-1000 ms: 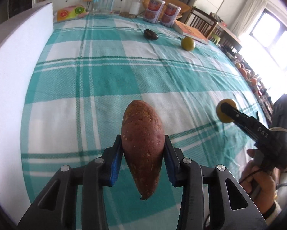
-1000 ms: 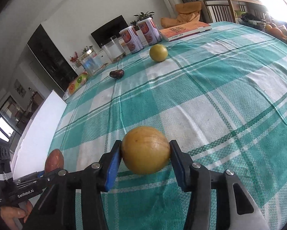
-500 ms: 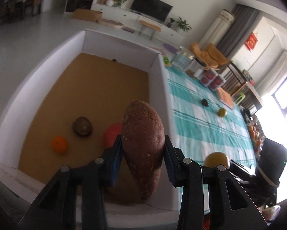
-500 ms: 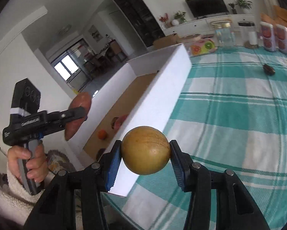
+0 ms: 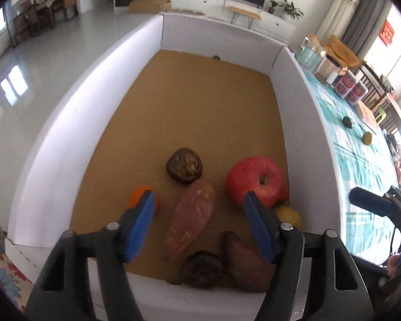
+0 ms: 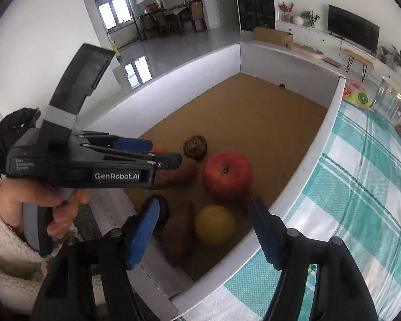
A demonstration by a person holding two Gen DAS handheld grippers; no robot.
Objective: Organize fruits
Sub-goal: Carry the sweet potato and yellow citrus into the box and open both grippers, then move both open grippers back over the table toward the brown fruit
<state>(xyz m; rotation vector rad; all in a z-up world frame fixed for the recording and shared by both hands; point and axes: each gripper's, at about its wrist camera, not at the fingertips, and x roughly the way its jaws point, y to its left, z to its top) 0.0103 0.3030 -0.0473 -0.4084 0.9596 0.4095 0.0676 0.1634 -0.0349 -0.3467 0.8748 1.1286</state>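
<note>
Hovering over the white box (image 5: 302,123), the left gripper (image 5: 197,222) gapes empty, the sweet potato (image 5: 192,214) lying on the cardboard floor directly below it. Likewise spread and empty, the right gripper (image 6: 203,230) hangs above the yellow fruit (image 6: 215,224), evidently gathered with the apple (image 6: 227,175).

A bright living room: glossy grey floor (image 5: 53,53), wall-mounted television (image 6: 353,36), white low cabinet (image 5: 222,1), grey curtains (image 5: 361,8).

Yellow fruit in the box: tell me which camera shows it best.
The right wrist view. There the yellow fruit lies whole and unobstructed on the box floor, below the red apple. In the left wrist view the yellow fruit is partly hidden behind the left gripper finger.
</note>
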